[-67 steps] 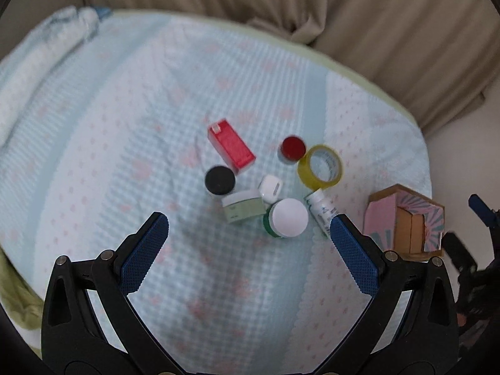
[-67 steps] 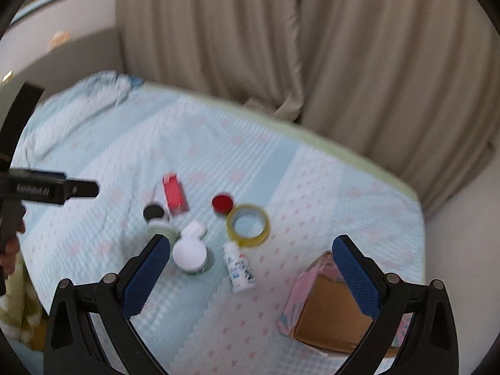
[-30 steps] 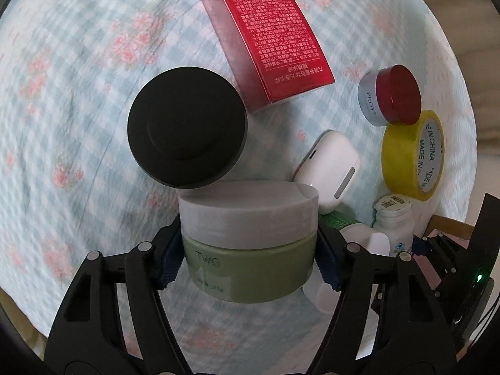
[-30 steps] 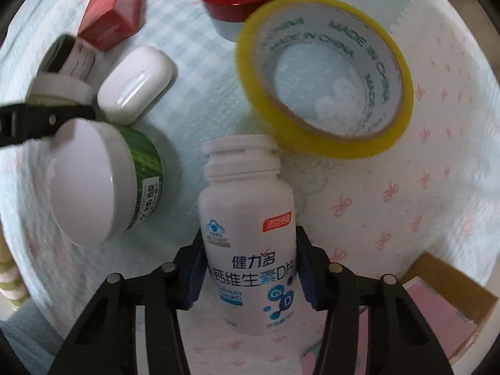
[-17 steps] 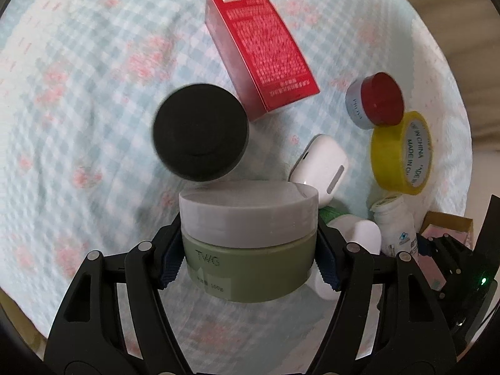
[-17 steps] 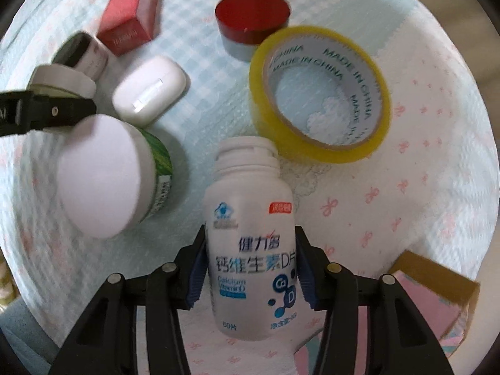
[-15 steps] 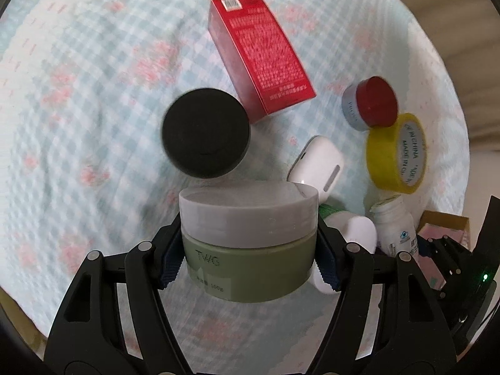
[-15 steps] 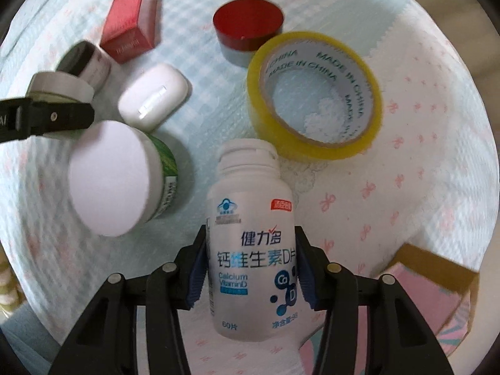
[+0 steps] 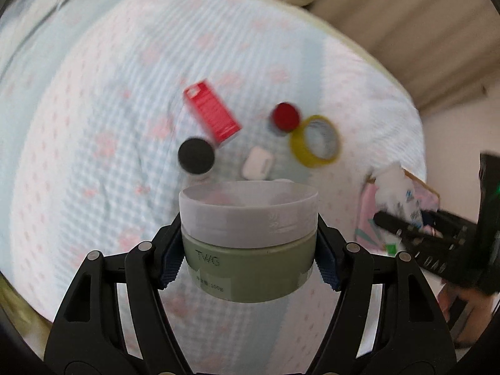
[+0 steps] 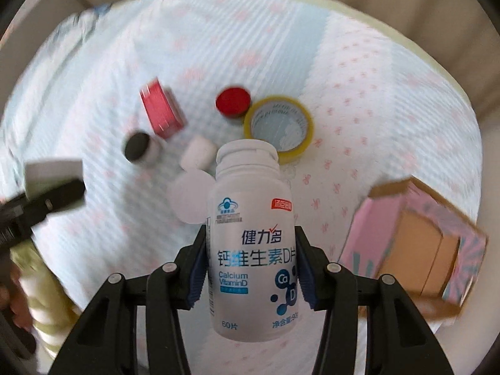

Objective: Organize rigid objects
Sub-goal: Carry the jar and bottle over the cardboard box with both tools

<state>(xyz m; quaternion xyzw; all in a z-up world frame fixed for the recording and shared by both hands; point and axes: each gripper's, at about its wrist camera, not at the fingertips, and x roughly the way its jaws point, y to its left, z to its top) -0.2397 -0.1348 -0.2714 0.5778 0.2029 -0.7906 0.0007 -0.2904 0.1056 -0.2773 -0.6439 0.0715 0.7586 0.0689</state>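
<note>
The left gripper [image 9: 250, 256] clamps a green jar [image 9: 248, 259] by its sides, lid tipped away, aimed steeply down above the quilted bed cover [image 9: 93, 109]. The right gripper [image 10: 251, 268] squeezes a white vitamin bottle [image 10: 251, 240], cap forward, also off the cover. Relative to the yellow tape roll [image 10: 279, 128], the bottle hangs nearer the camera and the pink cardboard box [image 10: 415, 250] lies right.

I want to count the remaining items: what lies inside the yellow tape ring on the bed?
Inside the yellow tape ring only the checked bedspread shows; no object lies there. In the right wrist view the held white bottle covers the ring's near edge.
</note>
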